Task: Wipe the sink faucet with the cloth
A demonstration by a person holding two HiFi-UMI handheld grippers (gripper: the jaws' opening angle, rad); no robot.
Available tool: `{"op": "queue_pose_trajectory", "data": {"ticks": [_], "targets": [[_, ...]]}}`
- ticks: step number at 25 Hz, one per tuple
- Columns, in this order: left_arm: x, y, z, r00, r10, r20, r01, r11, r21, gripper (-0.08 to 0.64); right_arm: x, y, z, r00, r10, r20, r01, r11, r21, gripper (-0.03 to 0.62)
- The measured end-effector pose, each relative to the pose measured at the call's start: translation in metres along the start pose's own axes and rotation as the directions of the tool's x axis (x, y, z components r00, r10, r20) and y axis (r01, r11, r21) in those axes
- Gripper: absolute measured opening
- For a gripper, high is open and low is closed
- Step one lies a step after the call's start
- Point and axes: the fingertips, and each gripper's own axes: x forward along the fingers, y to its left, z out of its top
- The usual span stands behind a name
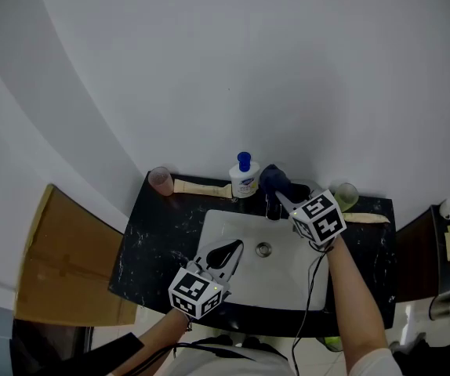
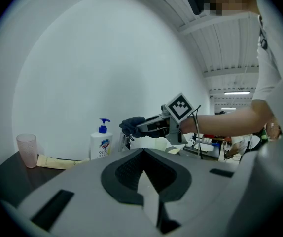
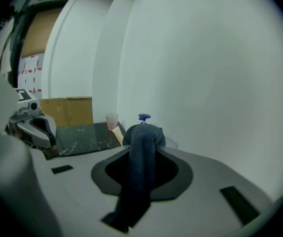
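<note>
Cardboard sheet [image 1: 67, 266] stands off the counter's left end. Black marbled counter [image 1: 153, 237] carries a white sink basin [image 1: 219, 227] set in its middle, drain [image 1: 264, 249] at the basin's centre.

Rear left corner of the counter: pink cup [image 1: 161, 181], upright. Just beside it, a beige strip [image 1: 201, 186] lies flat along the back edge and runs toward the soap bottle.

Left gripper [image 1: 228, 250] hovers over the basin's front left part and points toward the back wall. Jaws pressed together, nothing between them. It is well apart from the faucet.

Soap bottle [image 1: 244, 178], white with a blue pump, stands upright at the back edge, just left of the faucet.

Faucet [image 2: 126, 141] rises at the basin's rear centre; it shows as a short chrome post in the left gripper view. Dark blue cloth [image 1: 273, 178] is bunched over its top and looks to be touching it.

Right gripper [image 1: 282, 197] comes in from the right, tilted down over the rear of the basin. Jaws are clenched on the cloth, which runs as a thick band between them, with its wad out past the tips.

Pale green cup [image 1: 346, 196] sits on the back edge at the basin's right rear corner.
</note>
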Motion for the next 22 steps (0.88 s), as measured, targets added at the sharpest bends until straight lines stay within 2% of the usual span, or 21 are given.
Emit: {"op": "queue_pose_trajectory", "data": {"ticks": [6,11,15,22], "targets": [[-0.012,0.01,0.0,0.999,0.037,0.004,-0.037,0.999,-0.006,0.002,0.029,-0.05,0.009,0.999,-0.049,-0.01,0.05,0.994,0.096,0.084],[-0.021,0.015,0.0,0.998,0.06,0.005,-0.06,0.998,-0.009,0.002,0.043,-0.077,0.014,0.992,-0.12,-0.041,0.123,0.989,0.082,0.084],[-0.021,0.014,0.001,0.998,0.055,0.006,-0.055,0.998,-0.009,0.002,0.033,-0.063,0.012,0.993,-0.113,-0.033,0.115,0.992,0.052,0.084],[-0.011,0.0,-0.002,1.0,0.011,0.006,-0.011,1.0,-0.006,0.002,-0.003,-0.008,-0.001,1.0,0.005,-0.016,-0.005,1.0,0.012,0.084]]}}
